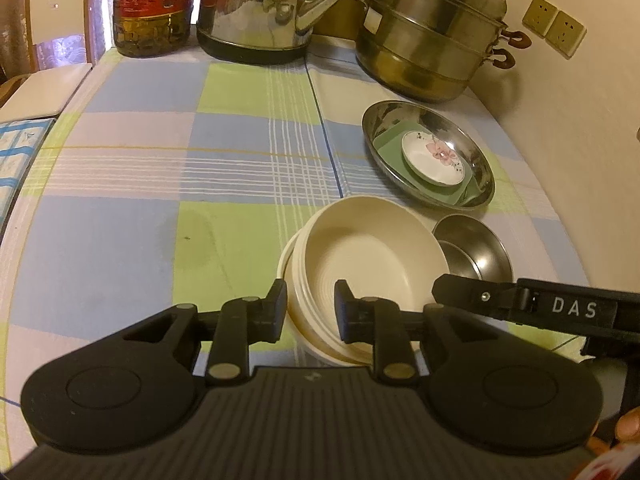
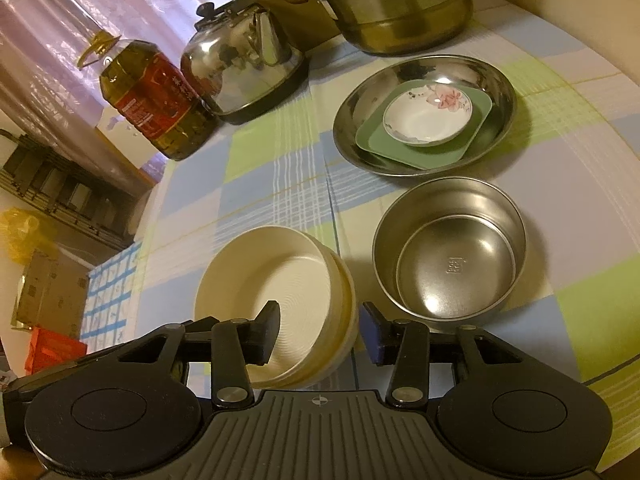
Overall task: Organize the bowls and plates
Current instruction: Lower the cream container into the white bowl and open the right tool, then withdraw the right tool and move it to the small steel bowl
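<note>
A stack of cream bowls (image 1: 372, 264) (image 2: 280, 280) sits on the checked tablecloth. My left gripper (image 1: 311, 310) straddles its left rim, one finger inside, one outside, jaws apart around the wall. My right gripper (image 2: 320, 330) straddles its right rim the same way, jaws apart. To the right stand nested steel bowls (image 1: 476, 252) (image 2: 452, 256). Behind them a wide steel dish (image 1: 476, 160) (image 2: 360, 120) holds a green square plate (image 1: 386, 146) (image 2: 432, 152) with a small flowered saucer (image 1: 434, 156) (image 2: 428, 114) on top.
At the back stand an oil bottle (image 1: 152, 4) (image 2: 154, 100), a steel kettle (image 1: 260, 4) (image 2: 240, 68) and a stacked steamer pot (image 1: 432, 32) (image 2: 400, 4). A wall (image 1: 580, 120) runs on the right. The table edge (image 1: 40, 128) lies left.
</note>
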The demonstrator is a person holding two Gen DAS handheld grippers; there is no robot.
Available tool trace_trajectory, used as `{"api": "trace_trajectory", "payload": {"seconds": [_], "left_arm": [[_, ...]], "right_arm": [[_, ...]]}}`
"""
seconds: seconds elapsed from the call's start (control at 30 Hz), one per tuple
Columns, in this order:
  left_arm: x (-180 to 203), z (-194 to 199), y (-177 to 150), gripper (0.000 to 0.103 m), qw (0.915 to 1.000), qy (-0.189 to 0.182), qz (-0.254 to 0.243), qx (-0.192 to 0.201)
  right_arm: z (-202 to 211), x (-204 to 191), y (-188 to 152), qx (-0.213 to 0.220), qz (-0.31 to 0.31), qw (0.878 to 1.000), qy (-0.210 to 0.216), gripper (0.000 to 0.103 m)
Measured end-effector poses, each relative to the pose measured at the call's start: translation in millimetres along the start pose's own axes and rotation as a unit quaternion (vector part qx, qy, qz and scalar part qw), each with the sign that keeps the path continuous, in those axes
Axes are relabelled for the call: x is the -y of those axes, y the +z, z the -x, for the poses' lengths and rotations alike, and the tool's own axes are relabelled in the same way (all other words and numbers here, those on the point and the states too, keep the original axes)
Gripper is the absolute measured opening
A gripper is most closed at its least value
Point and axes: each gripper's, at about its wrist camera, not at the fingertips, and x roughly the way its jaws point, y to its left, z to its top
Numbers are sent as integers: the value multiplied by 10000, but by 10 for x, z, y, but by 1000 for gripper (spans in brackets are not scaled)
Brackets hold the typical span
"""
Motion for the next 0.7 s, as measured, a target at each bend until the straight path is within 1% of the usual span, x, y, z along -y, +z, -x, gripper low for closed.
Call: {"api": "trace_trajectory", "payload": {"seconds": [0.23,0.3,0.37,0.47,0.7], "left_arm": [[96,298,-33,22,9993,173,-57,332],[138,404,-62,25,9989,249,-88,399],[178,495,-106,25,9984,335,-106,432],[239,596,-213,25,9982,437,-91,405],[415,681,-540,25,9985,532,26,110]], "right_arm": [[169,60,-13,18,29,9997,258,49],[239,74,-27,17,83,9994,328,51],[305,85,-49,4,183,9992,369,52],[399,130,-109,-76,359,9985,416,53],[566,277,-291,-355,794,9952,438,54]]}}
